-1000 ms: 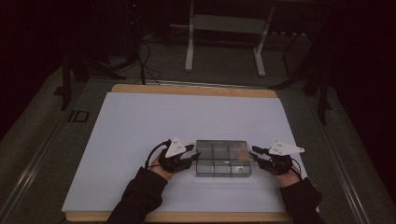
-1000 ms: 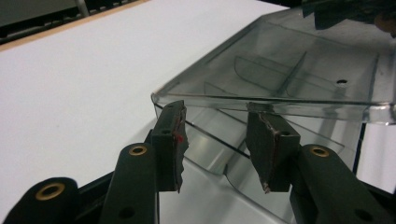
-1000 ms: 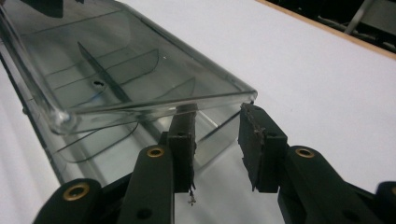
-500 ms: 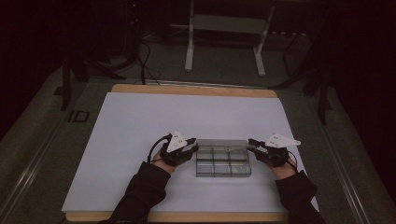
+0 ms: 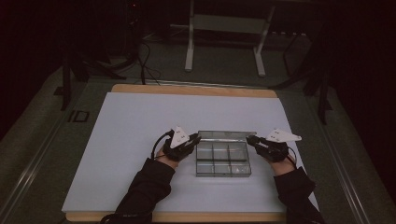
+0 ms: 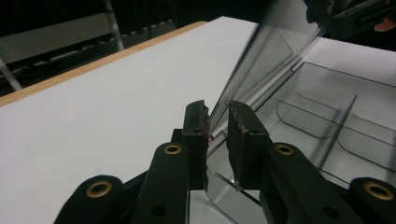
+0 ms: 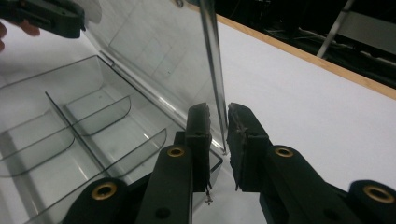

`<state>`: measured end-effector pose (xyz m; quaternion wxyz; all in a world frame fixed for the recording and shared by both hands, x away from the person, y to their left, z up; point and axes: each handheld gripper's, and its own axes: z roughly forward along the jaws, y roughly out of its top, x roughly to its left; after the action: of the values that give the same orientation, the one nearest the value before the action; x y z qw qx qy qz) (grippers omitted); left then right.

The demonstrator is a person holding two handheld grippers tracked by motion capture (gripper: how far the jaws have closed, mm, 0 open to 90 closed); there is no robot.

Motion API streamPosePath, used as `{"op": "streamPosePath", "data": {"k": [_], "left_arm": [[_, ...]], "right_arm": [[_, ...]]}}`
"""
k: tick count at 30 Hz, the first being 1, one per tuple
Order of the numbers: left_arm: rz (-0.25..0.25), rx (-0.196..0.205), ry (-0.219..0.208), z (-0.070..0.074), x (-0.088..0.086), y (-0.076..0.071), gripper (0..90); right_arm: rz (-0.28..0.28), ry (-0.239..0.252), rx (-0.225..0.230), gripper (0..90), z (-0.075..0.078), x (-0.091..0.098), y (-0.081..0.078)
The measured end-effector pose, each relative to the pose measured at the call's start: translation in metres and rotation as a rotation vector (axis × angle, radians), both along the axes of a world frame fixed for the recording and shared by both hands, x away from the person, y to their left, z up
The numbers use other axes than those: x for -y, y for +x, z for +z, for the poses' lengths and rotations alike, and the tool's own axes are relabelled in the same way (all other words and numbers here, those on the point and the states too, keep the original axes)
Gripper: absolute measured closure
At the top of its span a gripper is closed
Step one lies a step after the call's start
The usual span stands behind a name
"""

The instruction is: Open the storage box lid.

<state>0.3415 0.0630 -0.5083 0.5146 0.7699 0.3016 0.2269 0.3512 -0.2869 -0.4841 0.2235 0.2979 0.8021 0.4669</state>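
High view shows my left gripper [image 5: 196,138] and right gripper [image 5: 251,139] at opposite ends of the clear plastic hinged lid [image 5: 226,135], its long axis running between them. Each pair of jaws pinches a side edge of it, raised steeply over the clear compartment box [image 5: 223,161].

The box [image 5: 223,160] looks like clear, glossy, smooth plastic, its raised lid [image 6: 261,60] catching reflections. Both grippers' jaws are matt black plastic with brass-coloured rivets and rough, worn inner pads [image 7: 236,130]. The table [image 5: 140,116] has a matt white sheet; a pale wood edge shows at 12 o'clock.
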Motion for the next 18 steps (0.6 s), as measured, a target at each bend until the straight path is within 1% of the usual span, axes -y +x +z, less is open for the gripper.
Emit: {"op": "streamPosePath", "data": {"k": [1,3,6,9,11,14,18], "left_arm": [[0.005,0.003,-0.004,0.0,0.0,0.001,79.9],[0.009,-0.008,-0.02,-0.001,0.0,0.004,80.5],[0.02,-0.004,-0.019,-0.001,0.001,0.006,81.2],[0.032,-0.008,-0.033,-0.003,0.003,0.009,81.2],[0.032,-0.008,-0.033,-0.003,0.003,0.009,81.1],[0.034,-0.021,-0.051,-0.004,0.002,0.013,81.1],[0.045,-0.025,-0.055,-0.005,0.003,0.017,81.1]], "right_arm": [[-0.003,0.006,-0.002,78.9,0.0,0.0,0.001],[-0.012,0.007,-0.003,79.3,0.001,-0.001,0.003],[-0.023,0.014,-0.005,79.3,0.001,-0.002,0.007],[-0.042,0.021,-0.012,78.9,0.001,-0.005,0.01],[-0.045,0.02,-0.009,78.9,0.0,-0.005,0.011],[-0.058,0.029,-0.012,78.3,-0.001,-0.007,0.014],[-0.073,0.035,-0.012,77.4,-0.001,-0.009,0.016]]}}
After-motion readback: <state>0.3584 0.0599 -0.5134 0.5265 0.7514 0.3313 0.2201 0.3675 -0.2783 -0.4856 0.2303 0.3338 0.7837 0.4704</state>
